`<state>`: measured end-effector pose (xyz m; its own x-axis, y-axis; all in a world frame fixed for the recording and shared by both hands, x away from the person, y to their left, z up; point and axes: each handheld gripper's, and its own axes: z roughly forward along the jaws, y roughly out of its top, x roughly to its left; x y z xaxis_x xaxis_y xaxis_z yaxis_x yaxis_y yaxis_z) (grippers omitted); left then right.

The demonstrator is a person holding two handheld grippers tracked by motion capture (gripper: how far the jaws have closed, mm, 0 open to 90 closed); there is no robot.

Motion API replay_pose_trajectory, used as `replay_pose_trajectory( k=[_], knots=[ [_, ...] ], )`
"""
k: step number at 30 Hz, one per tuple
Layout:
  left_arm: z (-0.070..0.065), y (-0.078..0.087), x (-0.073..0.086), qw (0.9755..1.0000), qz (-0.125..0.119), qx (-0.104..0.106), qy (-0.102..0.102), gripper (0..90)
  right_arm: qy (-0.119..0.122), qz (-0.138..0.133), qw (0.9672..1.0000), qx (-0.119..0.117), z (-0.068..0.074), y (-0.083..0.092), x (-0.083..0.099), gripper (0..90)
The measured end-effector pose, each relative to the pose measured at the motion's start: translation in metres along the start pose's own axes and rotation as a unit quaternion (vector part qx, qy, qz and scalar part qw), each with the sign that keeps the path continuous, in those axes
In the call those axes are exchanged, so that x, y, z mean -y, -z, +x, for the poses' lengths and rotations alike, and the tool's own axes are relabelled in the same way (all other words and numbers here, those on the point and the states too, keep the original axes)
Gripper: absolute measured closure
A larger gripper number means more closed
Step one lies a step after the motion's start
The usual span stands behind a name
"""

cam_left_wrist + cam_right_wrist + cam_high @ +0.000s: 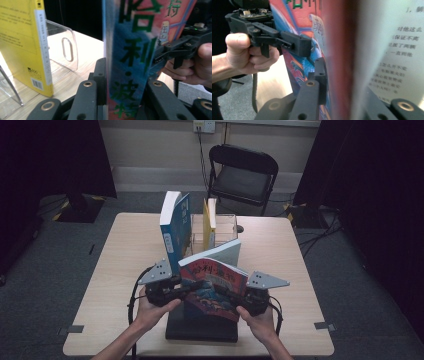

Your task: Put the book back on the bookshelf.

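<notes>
Dim room, table lit from above; near book (342, 50) blurred, perhaps by closeness.

Books: three (214, 282) (174, 227) (209, 220). Tongs: two (192, 287) (222, 291). Chair: one (242, 175). Table: one (125, 260).

Glossy paper book (215, 285), clear plastic stand (65, 45)

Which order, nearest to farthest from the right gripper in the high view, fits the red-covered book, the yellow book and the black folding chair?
1. Red-covered book: clamped in the right gripper, in front.
2. Yellow book: upright in the clear stand, mid-table.
3. Black folding chair: beyond the table's far edge.
</notes>
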<state>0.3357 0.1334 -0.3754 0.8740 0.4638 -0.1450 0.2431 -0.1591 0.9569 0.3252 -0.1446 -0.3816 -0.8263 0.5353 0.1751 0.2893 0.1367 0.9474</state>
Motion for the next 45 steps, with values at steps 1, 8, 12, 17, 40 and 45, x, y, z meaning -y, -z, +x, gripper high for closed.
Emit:
replay_pose_trajectory(
  k=[1, 8, 12, 17, 40, 45],
  knots=[
    [-0.001, 0.002, 0.001, 1.0000, 0.001, 0.004, 0.000, 71.9, -0.005, -0.001, 1.0000, -0.001, 0.002, 0.002, 0.001, 79.0],
    [-0.008, 0.004, 0.006, 0.9997, -0.004, 0.026, 0.000, 71.3, -0.013, 0.015, 0.9987, 0.047, -0.003, 0.025, 0.012, 52.0],
    [-0.011, 0.002, 0.008, 0.9998, -0.002, 0.022, -0.001, 71.1, -0.028, 0.011, 0.9966, 0.077, -0.015, 0.035, 0.015, 44.3],
    [-0.011, 0.001, 0.008, 0.9997, 0.002, 0.026, 0.001, 70.2, -0.044, 0.009, 0.9960, 0.077, -0.029, 0.030, 0.018, 34.6],
    [-0.017, -0.018, 0.006, 0.9995, -0.012, 0.026, -0.017, 65.2, -0.021, 0.034, 0.9979, 0.051, -0.034, 0.017, 0.019, 36.5],
    [-0.019, -0.019, 0.005, 0.9994, 0.001, 0.009, -0.034, 57.7, -0.023, 0.034, 0.9978, 0.053, -0.035, 0.015, 0.019, 37.3]
  ],
)
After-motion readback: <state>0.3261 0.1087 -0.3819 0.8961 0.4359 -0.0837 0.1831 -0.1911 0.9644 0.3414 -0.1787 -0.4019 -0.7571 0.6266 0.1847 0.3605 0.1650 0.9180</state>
